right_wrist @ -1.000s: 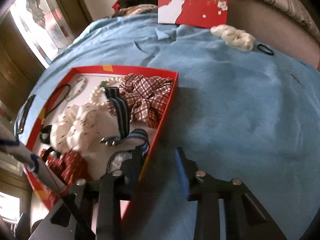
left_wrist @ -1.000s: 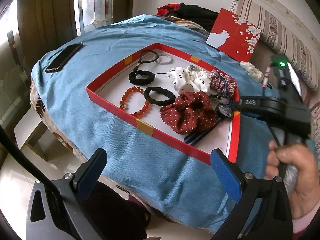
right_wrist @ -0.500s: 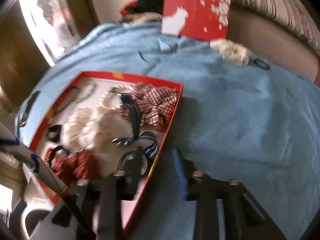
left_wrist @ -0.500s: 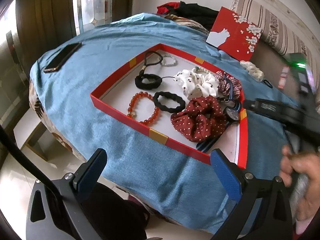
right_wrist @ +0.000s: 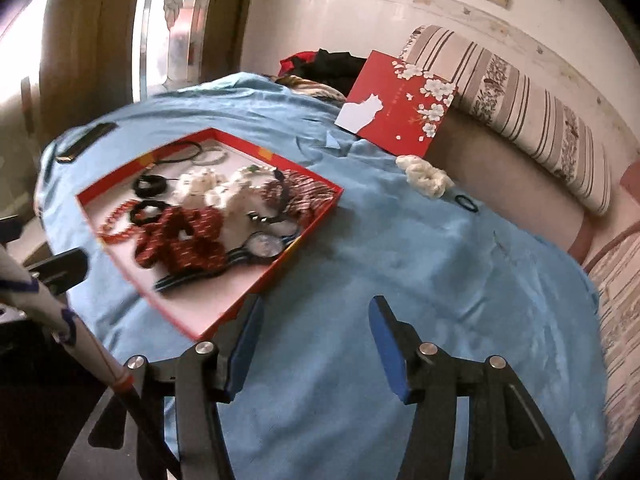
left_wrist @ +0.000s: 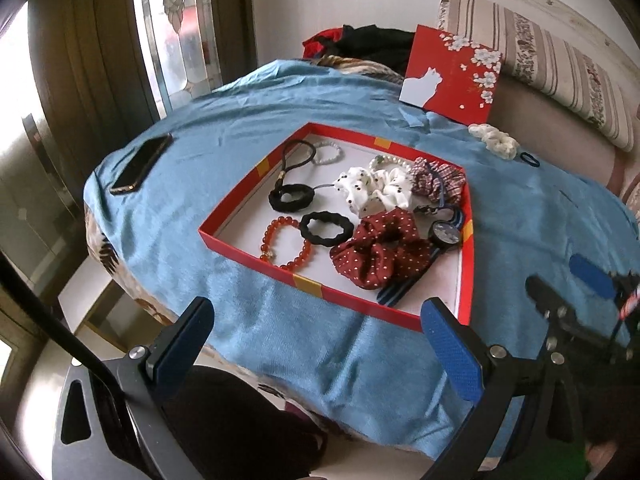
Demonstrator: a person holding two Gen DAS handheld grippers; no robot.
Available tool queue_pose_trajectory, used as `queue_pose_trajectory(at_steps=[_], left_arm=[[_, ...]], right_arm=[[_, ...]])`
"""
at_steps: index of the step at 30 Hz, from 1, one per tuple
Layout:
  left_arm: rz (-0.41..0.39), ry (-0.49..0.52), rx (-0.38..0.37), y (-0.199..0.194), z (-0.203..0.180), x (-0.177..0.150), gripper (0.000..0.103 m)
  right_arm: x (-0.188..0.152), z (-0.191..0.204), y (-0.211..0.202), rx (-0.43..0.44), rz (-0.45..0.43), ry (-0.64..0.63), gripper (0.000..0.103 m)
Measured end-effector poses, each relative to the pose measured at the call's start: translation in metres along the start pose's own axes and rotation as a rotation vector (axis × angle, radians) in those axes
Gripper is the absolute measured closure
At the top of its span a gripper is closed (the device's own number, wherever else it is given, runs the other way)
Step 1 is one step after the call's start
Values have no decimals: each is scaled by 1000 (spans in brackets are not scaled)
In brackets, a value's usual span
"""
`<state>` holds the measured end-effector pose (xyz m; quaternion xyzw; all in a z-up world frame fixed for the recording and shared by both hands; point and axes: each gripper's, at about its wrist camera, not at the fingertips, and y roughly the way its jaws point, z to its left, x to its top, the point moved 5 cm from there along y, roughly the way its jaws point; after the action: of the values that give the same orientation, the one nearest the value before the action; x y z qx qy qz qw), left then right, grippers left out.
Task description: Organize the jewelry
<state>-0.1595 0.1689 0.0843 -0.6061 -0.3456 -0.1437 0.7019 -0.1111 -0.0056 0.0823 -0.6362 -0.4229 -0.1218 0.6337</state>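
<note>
A red shallow box (left_wrist: 308, 284) (right_wrist: 240, 304) on a blue cloth holds scrunchies, black hair ties, a red bead bracelet (left_wrist: 284, 244), a pearl bracelet and a watch (left_wrist: 444, 234) (right_wrist: 264, 246) with a striped strap. A white scrunchie (left_wrist: 494, 140) (right_wrist: 426, 176) and a small black hair tie (left_wrist: 530, 159) (right_wrist: 466, 203) lie on the cloth outside the box, at the far right. My left gripper (left_wrist: 320, 344) is open and empty, near the table's front edge. My right gripper (right_wrist: 316, 344) is open and empty, just right of the box; it also shows in the left wrist view (left_wrist: 568, 284).
A red box lid (left_wrist: 452, 76) (right_wrist: 396, 108) with a white cat and blossoms leans against the striped sofa back (right_wrist: 520, 108). A phone (left_wrist: 140, 164) lies at the cloth's left edge. Dark clothes (left_wrist: 360, 44) are piled behind. The floor drops off at the front left.
My right gripper has let go of the watch in the box's near right corner, opened wider and pulled back and up. The left gripper rose slightly.
</note>
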Motion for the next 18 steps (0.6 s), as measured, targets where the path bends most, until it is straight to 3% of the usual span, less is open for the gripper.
queue_pose_trajectory(at_steps=[18], left_arm=[[-45,38,-18,-35,-25,-9,0]], right_arm=[[-16,-28,-39,37,-26,206,42]])
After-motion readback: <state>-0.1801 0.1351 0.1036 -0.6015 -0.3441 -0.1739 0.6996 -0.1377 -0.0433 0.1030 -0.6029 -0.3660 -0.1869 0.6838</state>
